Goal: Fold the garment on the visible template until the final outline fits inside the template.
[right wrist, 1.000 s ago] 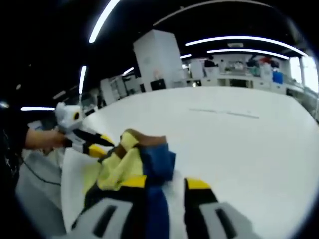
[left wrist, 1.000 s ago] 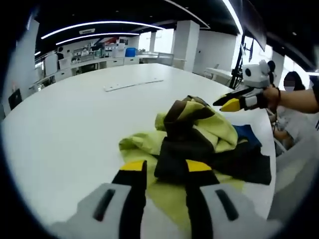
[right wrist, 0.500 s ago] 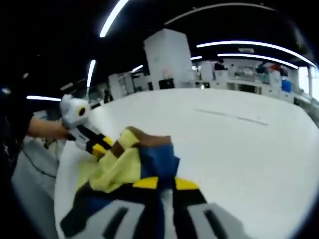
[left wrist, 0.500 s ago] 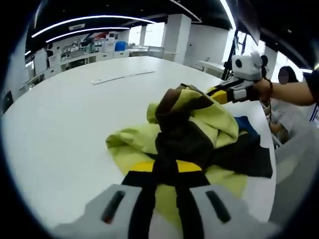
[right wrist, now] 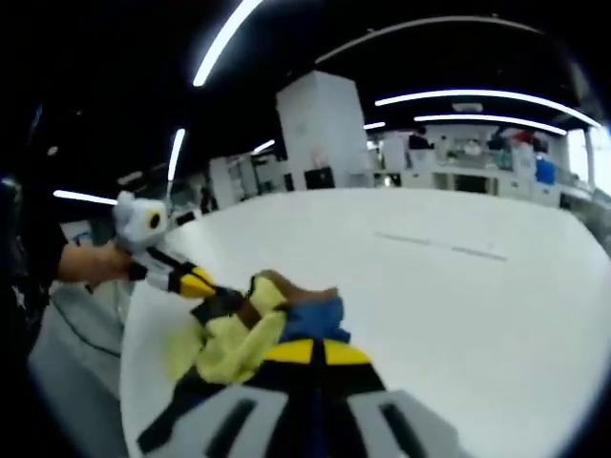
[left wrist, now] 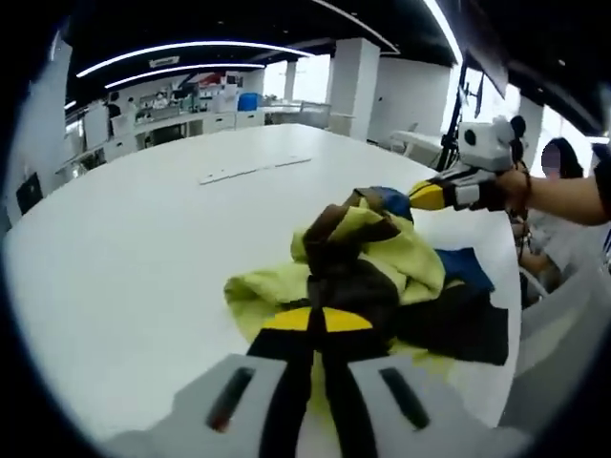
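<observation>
Right, the garment [left wrist: 368,277] is a crumpled heap of yellow-green, brown, dark and blue panels, bunched near the edge of the white table [left wrist: 143,219]. It's nowhere near flat, so I judge folding hasn't really begun; this looks like the pick-up-and-spread step.

My left gripper [left wrist: 318,320] has its yellow-tipped jaws pressed together on a dark brown fold at the near side of the heap. The same gripper shows in the right gripper view [right wrist: 189,282], biting the heap's yellow and dark side. My right gripper [right wrist: 312,351] is likewise clamped, jaws nearly touching, on the blue-and-dark fabric just ahead of it. It comes into the left gripper view from the right [left wrist: 425,194], its tip at the blue bit on the far side of the pile.

So I've got two opposite sides pinched. Probably that's so I can pull them apart and shake the cloth open.

I can't make out any template outline under or beside the heap. A thin pale strip [left wrist: 254,168] lies well apart on the table; can't tell what it is.

Risk, as I judge it: the heap sits near the table edge, so spreading could drag cloth over the side.

Background is an office hall with a white pillar [right wrist: 325,134].
</observation>
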A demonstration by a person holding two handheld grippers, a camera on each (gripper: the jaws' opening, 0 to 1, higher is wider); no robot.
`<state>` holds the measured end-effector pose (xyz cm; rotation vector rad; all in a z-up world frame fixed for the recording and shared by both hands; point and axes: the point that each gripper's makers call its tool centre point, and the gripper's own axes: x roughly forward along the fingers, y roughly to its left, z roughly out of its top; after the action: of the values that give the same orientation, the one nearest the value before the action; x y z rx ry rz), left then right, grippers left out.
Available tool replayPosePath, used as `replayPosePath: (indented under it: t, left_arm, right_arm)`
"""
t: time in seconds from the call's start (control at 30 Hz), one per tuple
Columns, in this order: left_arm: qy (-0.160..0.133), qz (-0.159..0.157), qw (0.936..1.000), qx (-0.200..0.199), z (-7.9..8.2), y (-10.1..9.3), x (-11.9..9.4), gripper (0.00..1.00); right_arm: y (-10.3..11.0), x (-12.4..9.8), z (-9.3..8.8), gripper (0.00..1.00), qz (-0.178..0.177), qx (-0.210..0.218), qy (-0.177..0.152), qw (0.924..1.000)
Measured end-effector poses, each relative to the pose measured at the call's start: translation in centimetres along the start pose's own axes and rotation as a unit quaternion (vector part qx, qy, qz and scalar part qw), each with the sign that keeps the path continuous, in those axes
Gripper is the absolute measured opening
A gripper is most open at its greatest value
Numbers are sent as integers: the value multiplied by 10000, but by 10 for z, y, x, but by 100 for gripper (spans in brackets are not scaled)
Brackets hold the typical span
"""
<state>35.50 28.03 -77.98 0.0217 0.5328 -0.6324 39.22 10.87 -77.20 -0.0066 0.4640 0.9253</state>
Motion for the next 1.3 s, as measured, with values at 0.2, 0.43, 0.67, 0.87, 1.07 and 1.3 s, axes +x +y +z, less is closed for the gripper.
replayPosePath:
  t: [0.2,0.43,0.67,0.87,1.07,1.3]
  left_arm:
    - [-337,133,9993,98,23,2,-19,0]
    - [-907,374,9952,-25,56,20,-28,0]
    - [-1507,862,9846,-191,95,48,-24,0]
    - [-1735,1221,9744,-737,102,80,-6,0]
    - [-1968,1434,9603,-1360,104,106,15,0]
    - [-1842,2008,9459,-1763,82,141,37,0]
  right_arm:
    - [2,-15,22,0,-149,-145,-223,9995]
    - [-11,-24,59,0,-464,-375,-431,9973]
    - [-39,-11,88,0,-816,-330,-629,9941]
    - [-60,8,98,0,-1282,-24,-724,9891]
    - [-92,36,96,0,-1934,293,-674,9784]
    - [-116,67,83,0,-2345,467,-497,9697]
